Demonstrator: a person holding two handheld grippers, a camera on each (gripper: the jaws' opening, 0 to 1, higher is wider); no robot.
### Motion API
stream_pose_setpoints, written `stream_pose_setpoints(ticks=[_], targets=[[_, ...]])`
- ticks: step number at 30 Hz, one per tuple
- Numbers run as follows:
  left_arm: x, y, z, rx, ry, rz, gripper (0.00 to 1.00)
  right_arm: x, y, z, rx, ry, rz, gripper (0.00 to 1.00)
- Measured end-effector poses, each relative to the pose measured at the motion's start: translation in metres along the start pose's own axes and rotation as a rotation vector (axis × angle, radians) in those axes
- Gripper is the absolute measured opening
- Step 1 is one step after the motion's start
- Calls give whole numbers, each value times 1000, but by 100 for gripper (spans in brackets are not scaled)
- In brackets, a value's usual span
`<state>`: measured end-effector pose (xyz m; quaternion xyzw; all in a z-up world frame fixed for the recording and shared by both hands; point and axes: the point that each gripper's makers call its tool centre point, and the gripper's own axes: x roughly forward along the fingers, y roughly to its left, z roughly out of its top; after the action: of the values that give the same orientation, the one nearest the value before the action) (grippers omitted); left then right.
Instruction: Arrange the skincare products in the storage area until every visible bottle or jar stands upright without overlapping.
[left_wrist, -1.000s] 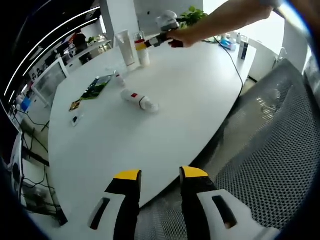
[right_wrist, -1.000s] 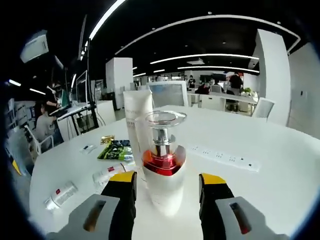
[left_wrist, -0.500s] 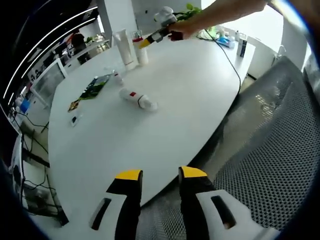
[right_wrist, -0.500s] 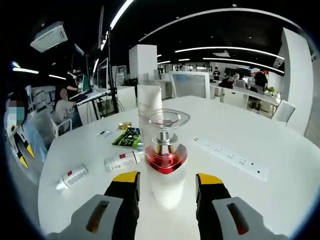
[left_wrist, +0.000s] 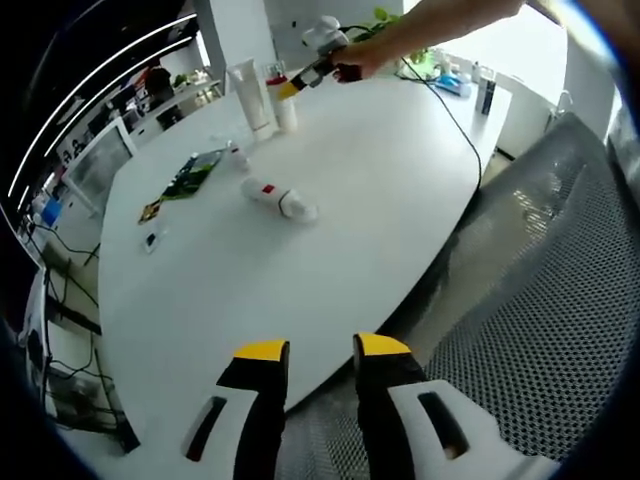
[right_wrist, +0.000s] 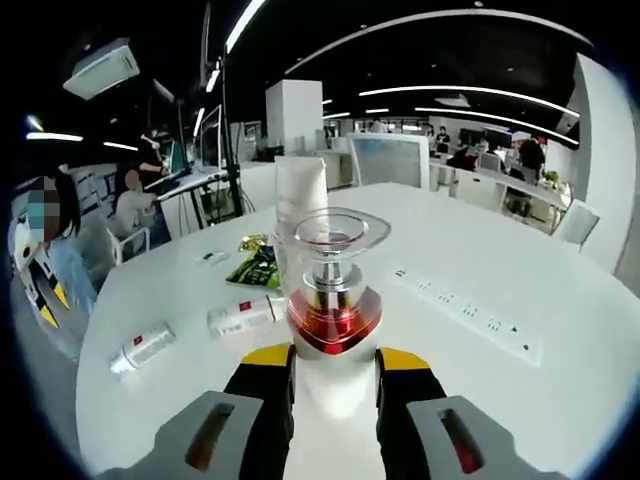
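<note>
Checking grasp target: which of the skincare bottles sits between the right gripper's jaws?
The white bottle with the red collar and clear cap, upright between the right gripper jaws. The tall white tube stands behind it; two small bottles lie sideways, left.

I am looking for words and numbers, and none are showing clearly enough to read. Two small white tubes are lying on the round white table (right_wrist: 560, 300), and each is wearing a little red patch: the nearer white tube (right_wrist: 142, 346) and the white tube beside the green packet (right_wrist: 243, 315). The marks on those patches are staying too tiny and blurry to make out. The flat green packet (right_wrist: 258, 270) is showing some print, but it is blurring together. The tall white tube (right_wrist: 299, 196) standing behind is showing no letters I can tell.
</note>
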<state>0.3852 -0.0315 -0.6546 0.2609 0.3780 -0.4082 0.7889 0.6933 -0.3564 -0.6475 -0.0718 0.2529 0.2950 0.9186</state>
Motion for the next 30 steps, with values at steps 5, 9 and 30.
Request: stream_pose_setpoints(ticks=[5,9,30], targets=[[0,1,0,-3,-3,4,23,3,1,3,-3,6,-13,25],[-1,1,1,-3,-4,6,23,4,-1,5,-3,12,-30,25],[-1,4,1,-5,-8,16,21,13,-2,9,3,30,-50,25]])
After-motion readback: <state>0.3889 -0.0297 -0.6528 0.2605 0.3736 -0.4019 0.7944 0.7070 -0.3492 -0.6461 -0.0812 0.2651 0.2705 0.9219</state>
